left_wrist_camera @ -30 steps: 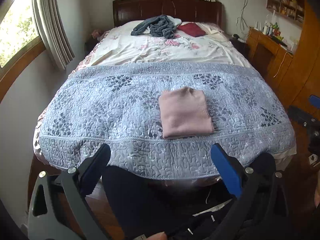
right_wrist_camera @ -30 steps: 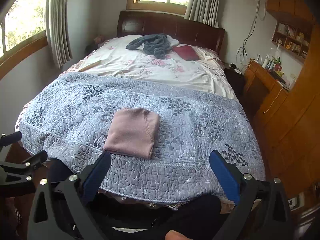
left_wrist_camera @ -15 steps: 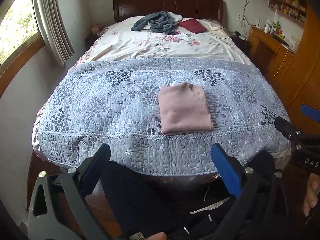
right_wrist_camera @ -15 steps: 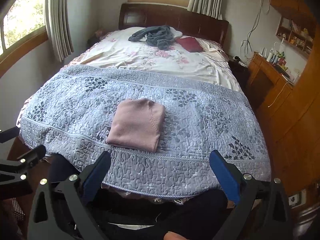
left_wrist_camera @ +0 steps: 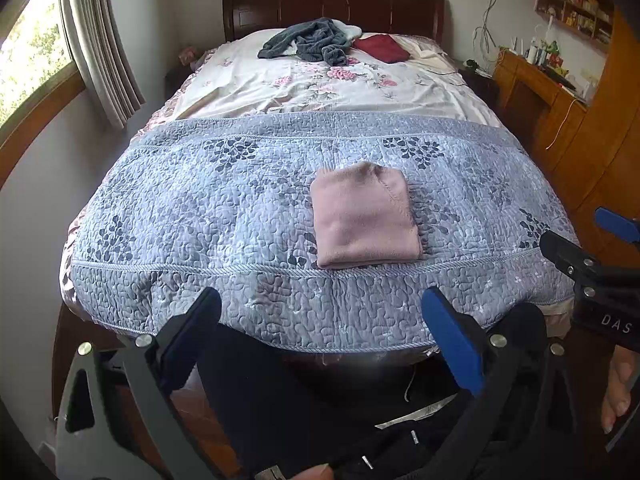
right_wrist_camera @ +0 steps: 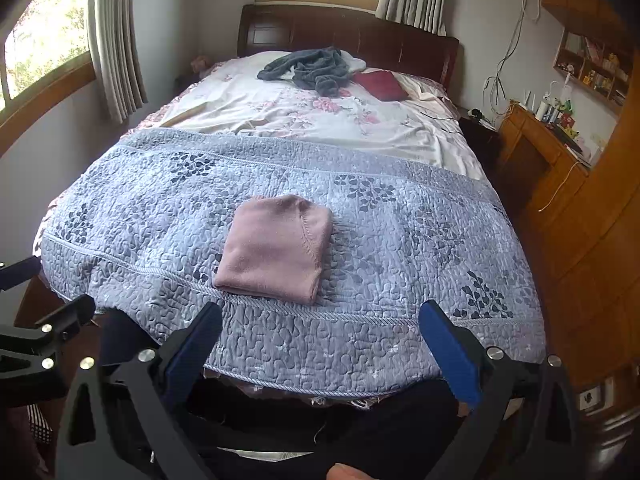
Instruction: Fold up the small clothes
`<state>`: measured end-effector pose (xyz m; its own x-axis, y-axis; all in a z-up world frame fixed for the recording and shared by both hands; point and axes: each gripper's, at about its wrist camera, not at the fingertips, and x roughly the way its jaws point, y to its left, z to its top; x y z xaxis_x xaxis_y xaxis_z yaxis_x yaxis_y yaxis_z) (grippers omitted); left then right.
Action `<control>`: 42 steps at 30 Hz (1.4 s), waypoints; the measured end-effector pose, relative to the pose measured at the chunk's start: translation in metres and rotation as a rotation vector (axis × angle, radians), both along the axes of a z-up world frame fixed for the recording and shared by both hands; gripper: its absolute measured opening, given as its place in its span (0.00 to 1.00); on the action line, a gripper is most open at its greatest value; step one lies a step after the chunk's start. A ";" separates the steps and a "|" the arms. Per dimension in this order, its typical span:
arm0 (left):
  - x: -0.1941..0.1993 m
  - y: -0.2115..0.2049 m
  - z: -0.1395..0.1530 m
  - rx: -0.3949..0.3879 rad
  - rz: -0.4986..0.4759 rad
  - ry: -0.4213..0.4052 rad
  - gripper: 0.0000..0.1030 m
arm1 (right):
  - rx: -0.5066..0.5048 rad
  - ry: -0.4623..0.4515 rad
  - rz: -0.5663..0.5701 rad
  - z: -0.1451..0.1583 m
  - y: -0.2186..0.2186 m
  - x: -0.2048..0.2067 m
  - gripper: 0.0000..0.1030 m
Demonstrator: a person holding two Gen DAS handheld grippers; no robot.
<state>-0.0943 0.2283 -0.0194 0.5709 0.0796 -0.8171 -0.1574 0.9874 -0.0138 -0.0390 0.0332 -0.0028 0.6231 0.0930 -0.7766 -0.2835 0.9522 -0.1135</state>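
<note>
Lying flat near the foot edge of the blue-grey quilt [left_wrist_camera: 200, 208], the pink garment [left_wrist_camera: 366, 218] is sitting as a compact, squared packet, its folded edges aligned and its thick fold facing the person. Judging from this shape, the folding of this item is complete, and the packet is resting where both tools can reach it from the foot of the bed.

The left gripper [left_wrist_camera: 320, 336] is hanging below the mattress edge, well apart from the garment. Its jaws are standing wide apart and are holding nothing; only dark clothing of the person is showing beneath them. The right gripper [right_wrist_camera: 320, 344] is sitting in a matching posture: jaws spread fully, nothing between the blue pads, clear of the quilt. In the left view its body is appearing at the right margin, beside the bed corner. This wide, empty stance is suiting a pause between items, since neither tool is pressing or pinching fabric.

At the headboard end, a grey garment [right_wrist_camera: 312, 66] is lying crumpled on the floral sheet [right_wrist_camera: 320, 120], with a dark red item [right_wrist_camera: 380, 85] just beside it. The grey piece is probably awaiting folding; whether the red one is clothing cannot be told. Both are lying well apart from the grippers, so a long reach is likely being required.
</note>
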 end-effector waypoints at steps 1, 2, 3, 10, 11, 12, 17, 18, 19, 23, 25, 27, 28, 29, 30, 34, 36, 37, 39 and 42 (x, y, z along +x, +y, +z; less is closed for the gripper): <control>0.000 0.000 0.001 0.001 0.000 -0.002 0.96 | 0.000 0.000 0.000 0.000 0.000 0.000 0.96; -0.001 -0.001 0.001 0.002 0.000 -0.006 0.96 | 0.000 0.002 0.000 -0.001 0.000 0.000 0.96; -0.001 0.000 0.002 0.002 0.000 -0.007 0.96 | 0.002 0.003 0.000 -0.001 0.000 0.000 0.96; 0.001 -0.001 0.002 0.000 0.004 -0.002 0.96 | 0.002 0.005 -0.003 -0.002 0.001 0.000 0.96; 0.001 -0.001 0.002 0.001 0.004 -0.001 0.96 | 0.004 0.007 -0.002 -0.002 0.001 0.000 0.96; 0.001 -0.001 0.002 0.001 0.004 0.000 0.96 | 0.006 0.009 -0.001 -0.002 0.001 0.000 0.96; 0.002 0.000 0.002 0.005 0.013 -0.001 0.96 | 0.016 0.017 0.009 -0.003 0.003 0.002 0.96; 0.002 0.000 0.002 0.006 0.015 -0.001 0.96 | 0.016 0.017 0.011 -0.003 0.003 0.002 0.96; 0.003 0.000 0.002 0.006 0.017 -0.002 0.96 | 0.017 0.018 0.014 -0.004 0.004 0.003 0.96; 0.003 0.001 0.002 0.006 0.017 -0.002 0.96 | 0.018 0.021 0.022 -0.005 0.005 0.005 0.96; 0.003 0.000 0.002 0.007 0.018 -0.004 0.96 | 0.019 0.023 0.025 -0.005 0.006 0.005 0.96; 0.004 0.002 0.002 0.007 0.018 -0.005 0.96 | 0.018 0.021 0.026 -0.004 0.006 0.006 0.96; 0.004 0.002 0.002 0.006 0.019 -0.005 0.96 | 0.019 0.022 0.027 -0.004 0.006 0.006 0.96; 0.005 0.003 0.002 0.005 0.020 -0.005 0.96 | 0.019 0.023 0.028 -0.004 0.006 0.006 0.96; 0.005 0.003 0.002 0.007 0.019 -0.005 0.96 | 0.019 0.023 0.028 -0.005 0.006 0.006 0.96; 0.005 0.003 0.002 0.010 0.020 -0.005 0.96 | 0.021 0.025 0.028 -0.005 0.007 0.006 0.96; 0.005 0.003 0.002 0.010 0.020 -0.006 0.96 | 0.021 0.025 0.030 -0.006 0.007 0.006 0.96; 0.005 0.003 0.002 0.011 0.020 -0.006 0.96 | 0.021 0.025 0.031 -0.006 0.008 0.006 0.96; 0.005 0.003 0.002 0.011 0.021 -0.006 0.96 | 0.021 0.026 0.031 -0.006 0.008 0.006 0.96; 0.005 0.003 0.002 0.011 0.021 -0.005 0.96 | 0.022 0.027 0.031 -0.006 0.009 0.006 0.96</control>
